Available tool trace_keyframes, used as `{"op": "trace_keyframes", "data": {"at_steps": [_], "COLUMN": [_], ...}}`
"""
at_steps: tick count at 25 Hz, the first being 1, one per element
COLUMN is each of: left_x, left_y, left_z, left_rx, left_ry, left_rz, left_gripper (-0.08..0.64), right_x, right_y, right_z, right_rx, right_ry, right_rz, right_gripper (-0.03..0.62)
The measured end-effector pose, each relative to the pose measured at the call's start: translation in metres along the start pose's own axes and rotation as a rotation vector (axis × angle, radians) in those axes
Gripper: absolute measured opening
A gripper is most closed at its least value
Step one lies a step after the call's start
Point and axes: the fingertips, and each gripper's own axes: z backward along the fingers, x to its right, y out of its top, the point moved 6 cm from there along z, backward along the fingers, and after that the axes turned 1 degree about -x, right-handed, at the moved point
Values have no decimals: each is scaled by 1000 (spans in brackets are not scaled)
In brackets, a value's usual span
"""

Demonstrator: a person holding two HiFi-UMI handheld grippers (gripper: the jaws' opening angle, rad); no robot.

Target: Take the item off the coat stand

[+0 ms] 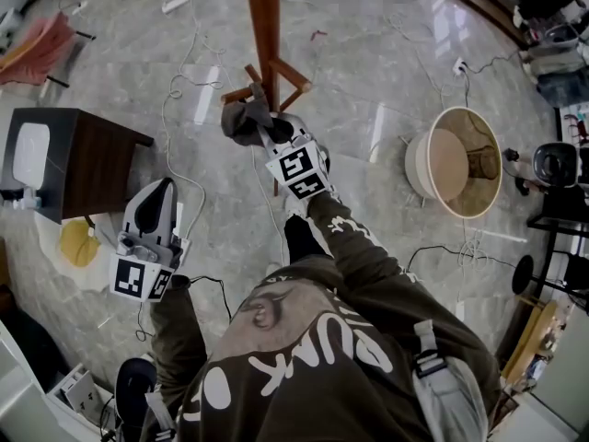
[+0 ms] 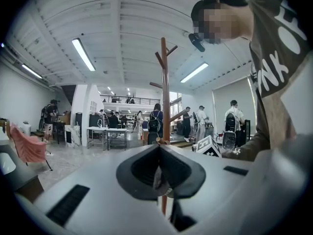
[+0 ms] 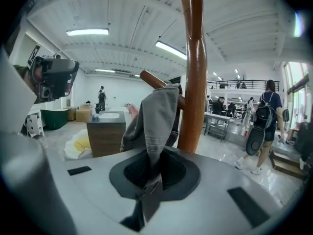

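Note:
A wooden coat stand (image 1: 264, 26) rises from the marble floor straight ahead of me. A grey cloth item (image 1: 237, 121) hangs on one of its lower pegs (image 3: 152, 79). My right gripper (image 1: 271, 134) is raised to that peg and is shut on the cloth's lower edge. In the right gripper view the grey fabric (image 3: 154, 114) runs down between the pads of the right gripper (image 3: 152, 168), beside the pole (image 3: 195, 82). My left gripper (image 1: 158, 196) is held low at the left, apart from the stand, jaws together with nothing in them. The left gripper view shows that gripper (image 2: 160, 173) pointing at the stand (image 2: 165, 97).
A dark wooden cabinet (image 1: 92, 159) with a white basin stands to the left, with a yellow bundle (image 1: 78, 244) at its foot. A round beige tub (image 1: 457, 161) lies on the floor to the right. Cables (image 1: 179, 90) trail across the floor. Several people stand in the background.

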Motion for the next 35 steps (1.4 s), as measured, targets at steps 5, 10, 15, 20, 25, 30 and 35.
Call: {"op": "trace_keyframes", "data": {"at_steps": [5,10,15,20,25,30,35], "left_x": [6,9,14,17,26,40,54], "left_y": [3,6,10,13,15,17,9], "left_z": [5,15,25,37,53,78,117], "left_rx": [1,7,15,24,41,69,106], "left_ry": [1,6,16,27,27,10,-30], "left_rz": [-5,-14,-23,-28,-38,-51,-59], "left_gripper": [3,3,3,3,3,3,3], "right_x": [-5,-19,-39,-62,-81,-96,-124], "right_y": [17,38,52,61,60,53,41], "right_z": [7,13,18,28,50,85,132], "right_rx": [37,79,117,135,143,142,139], "right_ry": [19,48,100,142,145,112,36], "right_rz": [19,55,102,147,171,191,196], "right_gripper": [23,23,23,23,23,23,23]}}
